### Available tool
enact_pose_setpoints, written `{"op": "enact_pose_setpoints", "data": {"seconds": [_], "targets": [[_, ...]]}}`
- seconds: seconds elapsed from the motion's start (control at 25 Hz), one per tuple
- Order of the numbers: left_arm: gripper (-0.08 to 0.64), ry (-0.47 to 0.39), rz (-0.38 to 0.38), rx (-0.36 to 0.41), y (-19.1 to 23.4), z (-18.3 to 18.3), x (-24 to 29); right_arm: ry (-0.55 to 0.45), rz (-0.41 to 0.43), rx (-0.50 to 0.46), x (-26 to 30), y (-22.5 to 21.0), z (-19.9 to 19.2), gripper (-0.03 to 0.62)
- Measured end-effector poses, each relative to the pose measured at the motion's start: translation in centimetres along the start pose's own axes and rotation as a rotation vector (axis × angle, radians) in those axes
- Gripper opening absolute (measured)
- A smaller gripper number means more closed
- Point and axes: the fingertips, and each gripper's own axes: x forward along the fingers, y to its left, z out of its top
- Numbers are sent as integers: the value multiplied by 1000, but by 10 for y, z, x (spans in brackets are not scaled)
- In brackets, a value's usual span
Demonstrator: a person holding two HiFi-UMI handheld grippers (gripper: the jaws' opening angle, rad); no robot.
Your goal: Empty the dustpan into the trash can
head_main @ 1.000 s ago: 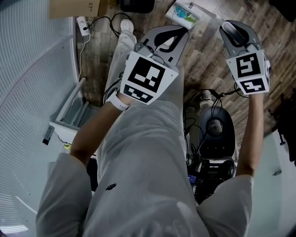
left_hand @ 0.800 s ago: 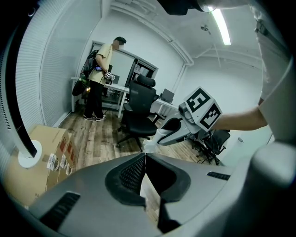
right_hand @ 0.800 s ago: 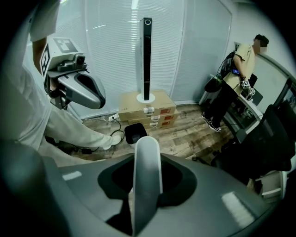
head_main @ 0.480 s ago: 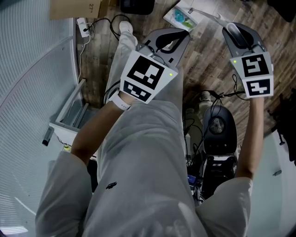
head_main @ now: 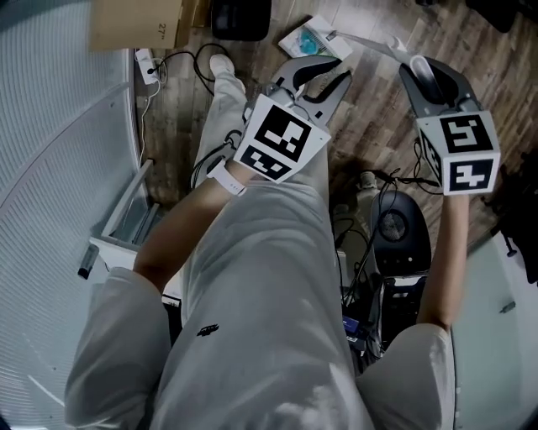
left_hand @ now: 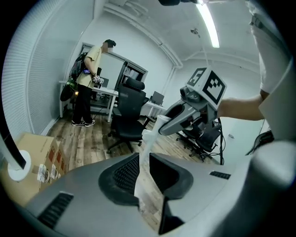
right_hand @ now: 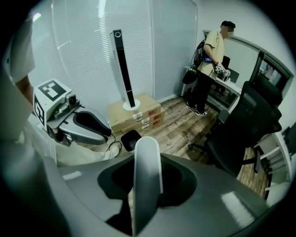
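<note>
Cardboard box (head_main: 134, 21) and black trash can (head_main: 239, 15) stand on the floor at left; the left tool (head_main: 324, 76) has just been spreading, the dustpan (head_main: 307, 38) showing in its gap, not pressed; the right tool (head_main: 420, 69) pinches the handle's end; it looks like light, stiff plastic, liable to swing and spill, so steady it near the pan; cables (head_main: 395, 176) clutter the floor to the right.

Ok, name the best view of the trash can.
Right gripper view: the black trash can stands on the floor beside the cardboard boxes. The head view crops it at its top edge; the left gripper view lacks it.
</note>
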Motion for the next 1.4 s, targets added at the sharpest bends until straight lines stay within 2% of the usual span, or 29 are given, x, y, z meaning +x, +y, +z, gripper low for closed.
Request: {"op": "enact_pose_setpoints", "data": {"seconds": [0.2,0.44,0.64,0.76,1.0,1.12,1.28,1.4], "targets": [[107,17,-59,77,-11,13,22,-4,-46,78,-25,-5,1,109],[137,14,-113,174,-38,27,40,-16,-88,166,-55,-7,-2,109],[142,-24,-219,317,-62,41,48,-40,-98,194,-82,-6,3,110],[150,-31,-229,384,-63,46,55,-50,-107,198,-91,-6,7,110],[150,-59,-252,459,-76,55,57,-61,-114,203,-101,2,13,110],[148,-61,-263,453,-80,60,59,-71,-115,208,-106,6,15,110],[89,-63,-299,492,-86,65,57,-85,-113,215,-113,11,18,110],[85,-69,-327,497,-87,70,49,-96,-107,211,-120,14,24,110]]}}
